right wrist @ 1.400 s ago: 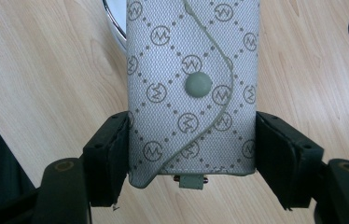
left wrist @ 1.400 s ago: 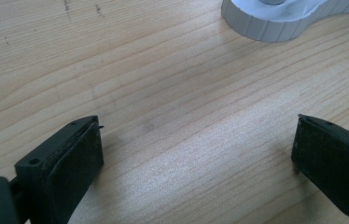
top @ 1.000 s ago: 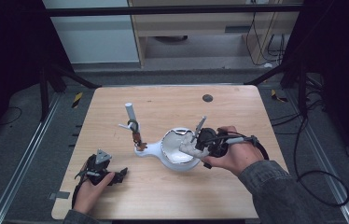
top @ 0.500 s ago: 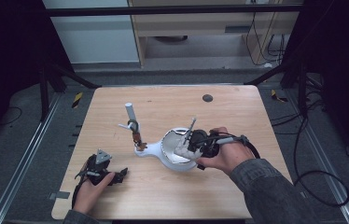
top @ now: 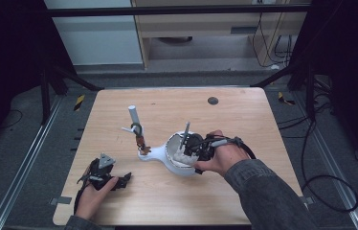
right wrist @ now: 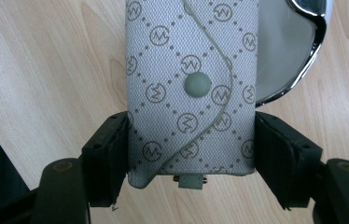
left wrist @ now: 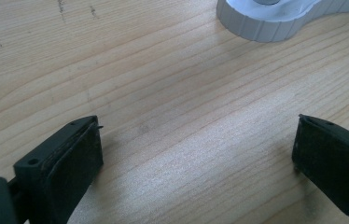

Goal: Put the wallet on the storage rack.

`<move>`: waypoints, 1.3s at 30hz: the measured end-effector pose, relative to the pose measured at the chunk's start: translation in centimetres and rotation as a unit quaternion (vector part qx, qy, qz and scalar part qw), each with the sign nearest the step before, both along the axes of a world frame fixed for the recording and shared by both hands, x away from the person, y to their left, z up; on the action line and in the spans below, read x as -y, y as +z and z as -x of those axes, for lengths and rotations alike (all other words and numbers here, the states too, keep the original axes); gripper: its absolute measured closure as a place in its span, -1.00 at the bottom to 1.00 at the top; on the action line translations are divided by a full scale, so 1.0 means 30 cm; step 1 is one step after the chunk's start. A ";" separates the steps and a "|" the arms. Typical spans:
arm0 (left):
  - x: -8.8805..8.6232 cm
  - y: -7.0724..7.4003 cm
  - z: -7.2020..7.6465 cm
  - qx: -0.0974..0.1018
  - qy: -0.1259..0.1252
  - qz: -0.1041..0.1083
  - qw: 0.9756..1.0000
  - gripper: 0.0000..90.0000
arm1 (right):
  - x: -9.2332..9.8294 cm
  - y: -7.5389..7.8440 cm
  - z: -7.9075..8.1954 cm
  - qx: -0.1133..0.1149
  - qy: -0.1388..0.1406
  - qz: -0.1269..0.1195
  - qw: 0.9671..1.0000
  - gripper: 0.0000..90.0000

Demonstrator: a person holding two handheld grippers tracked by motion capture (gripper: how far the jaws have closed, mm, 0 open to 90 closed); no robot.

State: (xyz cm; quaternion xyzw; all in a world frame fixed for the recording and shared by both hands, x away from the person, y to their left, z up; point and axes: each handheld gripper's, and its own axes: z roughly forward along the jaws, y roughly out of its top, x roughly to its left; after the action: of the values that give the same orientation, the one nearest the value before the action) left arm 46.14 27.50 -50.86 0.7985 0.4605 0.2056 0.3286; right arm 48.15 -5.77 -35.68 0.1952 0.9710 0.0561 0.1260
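Right gripper (right wrist: pixel 191 154) clamps a patterned pouch (right wrist: pixel 192 88) above the white dish (top: pixel 171 154); left gripper (left wrist: pixel 196 154) rests open, idle.

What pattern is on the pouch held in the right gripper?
The pouch is light grey fabric with a dotted diamond grid and circled logos, clearest in the right gripper view.
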 end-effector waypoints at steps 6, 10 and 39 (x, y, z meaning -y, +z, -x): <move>0.000 0.000 0.000 0.000 -0.001 0.000 1.000 -0.98 | -0.015 -0.010 -0.017 -0.003 0.001 0.005 1.000 -0.30; 0.001 0.000 0.000 0.000 -0.001 0.001 1.000 -0.98 | -0.017 -0.011 -0.021 -0.003 0.001 0.004 1.000 -0.30; 0.003 0.000 0.000 -0.001 -0.004 0.000 1.000 -0.98 | -0.050 -0.031 -0.062 -0.006 -0.012 0.009 1.000 -0.30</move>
State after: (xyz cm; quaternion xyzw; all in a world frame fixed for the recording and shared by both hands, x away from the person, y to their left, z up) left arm 46.15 27.43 -50.85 0.8005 0.4578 0.2040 0.3287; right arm 50.02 -4.27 -36.61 0.2057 0.9698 0.0452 0.1229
